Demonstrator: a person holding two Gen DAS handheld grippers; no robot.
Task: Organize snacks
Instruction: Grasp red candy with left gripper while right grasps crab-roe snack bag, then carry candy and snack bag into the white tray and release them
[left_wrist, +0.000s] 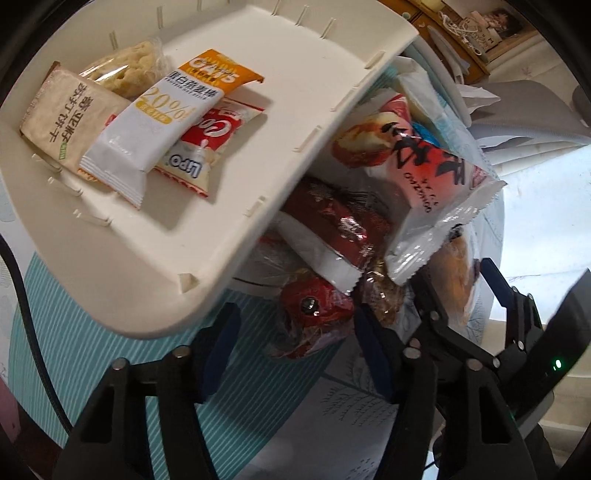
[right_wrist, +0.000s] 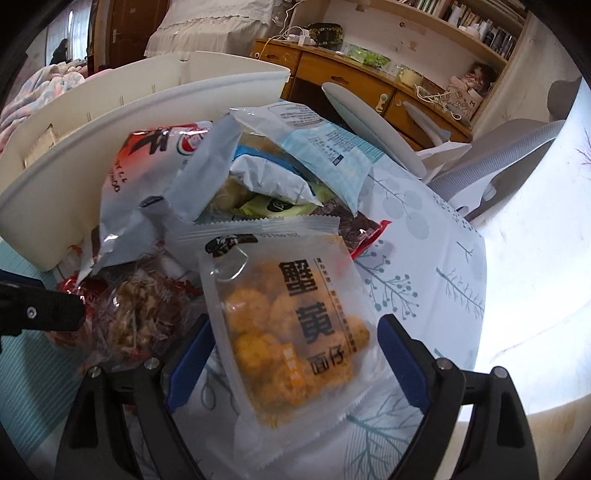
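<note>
A cream tray (left_wrist: 258, 155) holds several packets, among them a white oats bar (left_wrist: 155, 118) and a beige cracker packet (left_wrist: 70, 122). Right of it lies a pile of snacks with a red-and-white bag (left_wrist: 417, 162) on top. My left gripper (left_wrist: 295, 332) is open over a red-wrapped snack (left_wrist: 314, 306) at the pile's near edge. My right gripper (right_wrist: 295, 354) is open, its fingers either side of a clear packet of orange balls (right_wrist: 291, 325) lying on the table. The right gripper also shows in the left wrist view (left_wrist: 480, 295). The tray (right_wrist: 110, 147) stands behind the pile.
The table has a cloth with teal stripes (left_wrist: 74, 350) and a tree print (right_wrist: 399, 288). A grey chair (right_wrist: 498, 162) stands at the far table edge. A wooden cabinet (right_wrist: 354, 81) and shelves stand behind.
</note>
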